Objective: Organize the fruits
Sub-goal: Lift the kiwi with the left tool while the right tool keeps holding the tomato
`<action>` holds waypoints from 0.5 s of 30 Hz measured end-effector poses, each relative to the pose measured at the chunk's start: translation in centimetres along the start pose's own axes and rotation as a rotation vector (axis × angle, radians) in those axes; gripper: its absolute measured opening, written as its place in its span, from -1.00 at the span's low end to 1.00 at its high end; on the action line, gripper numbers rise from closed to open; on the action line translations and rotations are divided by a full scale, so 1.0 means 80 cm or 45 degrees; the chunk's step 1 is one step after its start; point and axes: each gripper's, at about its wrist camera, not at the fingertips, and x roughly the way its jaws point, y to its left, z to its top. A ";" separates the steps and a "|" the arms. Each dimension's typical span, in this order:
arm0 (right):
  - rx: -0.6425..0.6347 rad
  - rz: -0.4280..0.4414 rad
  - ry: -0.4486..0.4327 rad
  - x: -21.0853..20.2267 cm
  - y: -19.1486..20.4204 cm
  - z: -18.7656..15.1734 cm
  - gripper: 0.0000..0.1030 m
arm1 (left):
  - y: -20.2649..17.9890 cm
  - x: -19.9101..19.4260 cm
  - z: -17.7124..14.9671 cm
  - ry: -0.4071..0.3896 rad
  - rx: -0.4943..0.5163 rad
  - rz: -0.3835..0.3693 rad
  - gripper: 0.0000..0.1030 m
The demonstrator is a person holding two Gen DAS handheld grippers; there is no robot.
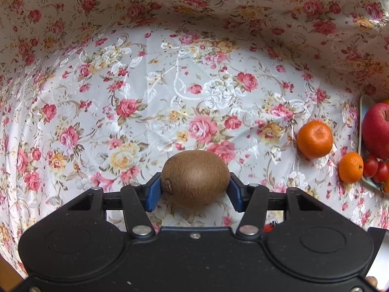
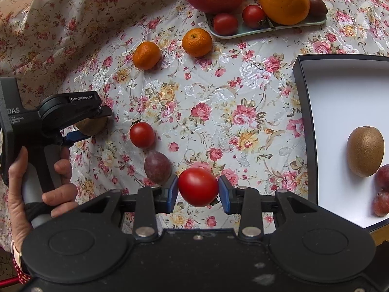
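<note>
Tongs loaded, sorting under way: left gripper [image 1: 194,189] clamps a kiwi [image 1: 195,177], right gripper [image 2: 198,191] clamps a tomato [image 2: 198,187].
Both fruits look due for the box [image 2: 300,92], just right of the tomato, which calls for a carry over its rim. Box contents: one kiwi, two plums. Far from the box, a tray [image 2: 243,32] carries an apple, an orange and tomatoes.

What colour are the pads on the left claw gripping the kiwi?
Blue pads, clearest in the left wrist view.
</note>
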 end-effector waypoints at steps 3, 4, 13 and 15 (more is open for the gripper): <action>0.007 0.002 0.003 0.001 0.003 0.002 -0.27 | 0.004 0.003 -0.013 0.071 0.023 -0.021 0.16; 0.008 0.000 0.000 0.001 0.003 0.002 -0.27 | 0.004 0.002 -0.017 0.075 0.038 -0.021 0.16; 0.033 -0.032 -0.001 0.009 0.008 0.009 -0.27 | -0.009 -0.004 -0.038 0.105 0.157 -0.013 0.17; 0.039 -0.034 0.001 0.010 0.009 0.009 -0.27 | -0.011 -0.004 -0.039 0.098 0.151 -0.032 0.17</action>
